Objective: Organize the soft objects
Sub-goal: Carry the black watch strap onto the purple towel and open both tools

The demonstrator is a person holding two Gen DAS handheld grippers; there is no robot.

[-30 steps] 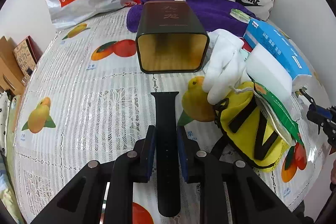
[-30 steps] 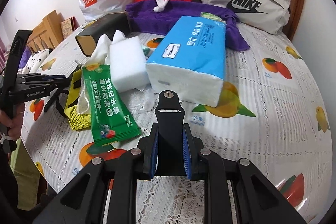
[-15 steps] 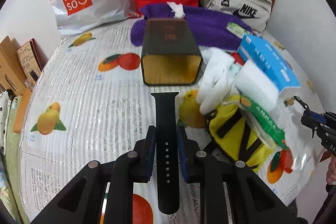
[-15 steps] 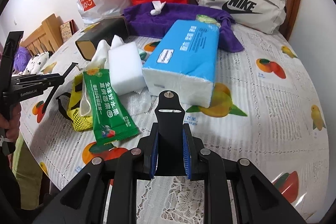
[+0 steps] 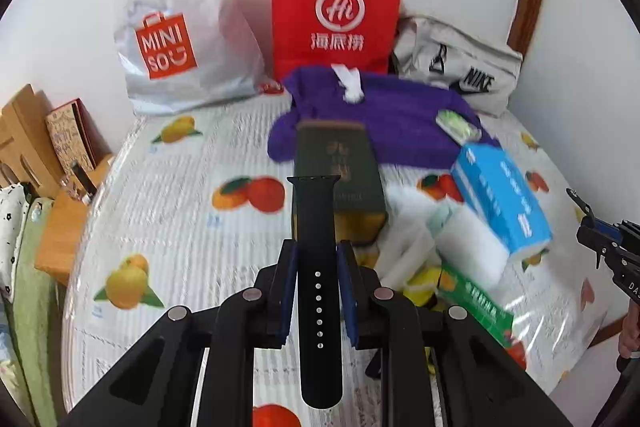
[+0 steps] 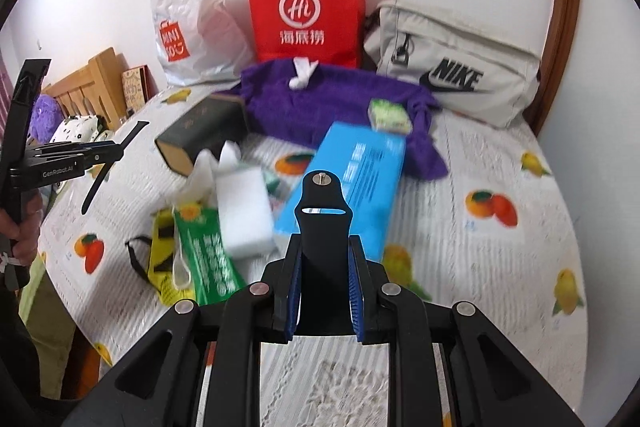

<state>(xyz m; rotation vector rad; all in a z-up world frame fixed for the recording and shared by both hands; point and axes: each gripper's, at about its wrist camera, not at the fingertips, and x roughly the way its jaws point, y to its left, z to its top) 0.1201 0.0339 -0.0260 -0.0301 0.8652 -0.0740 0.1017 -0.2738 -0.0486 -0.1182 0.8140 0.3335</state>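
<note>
My left gripper (image 5: 317,251) is shut on a black watch strap half with holes (image 5: 316,219), held in the air above the fruit-print tablecloth (image 5: 180,211). My right gripper (image 6: 325,247) is shut on the other black strap half with a stud and slot (image 6: 322,199). On the table lie a purple towel (image 5: 400,115), a white cloth (image 5: 408,223), a white sponge (image 5: 472,247), a blue tissue pack (image 5: 504,199), a green packet (image 6: 204,251) and a yellow mesh bag (image 6: 160,259). The left gripper (image 6: 112,147) also shows at the left edge of the right wrist view.
A dark green box (image 5: 340,163) lies on its side mid-table. Against the back wall stand a red paper bag (image 5: 336,7), a white Miniso bag (image 5: 172,39) and a grey Nike bag (image 5: 460,71). Wooden furniture (image 5: 24,131) stands left of the table.
Both grippers have risen with their strap halves still clamped. The table and its objects now look farther away and lower in both views.
</note>
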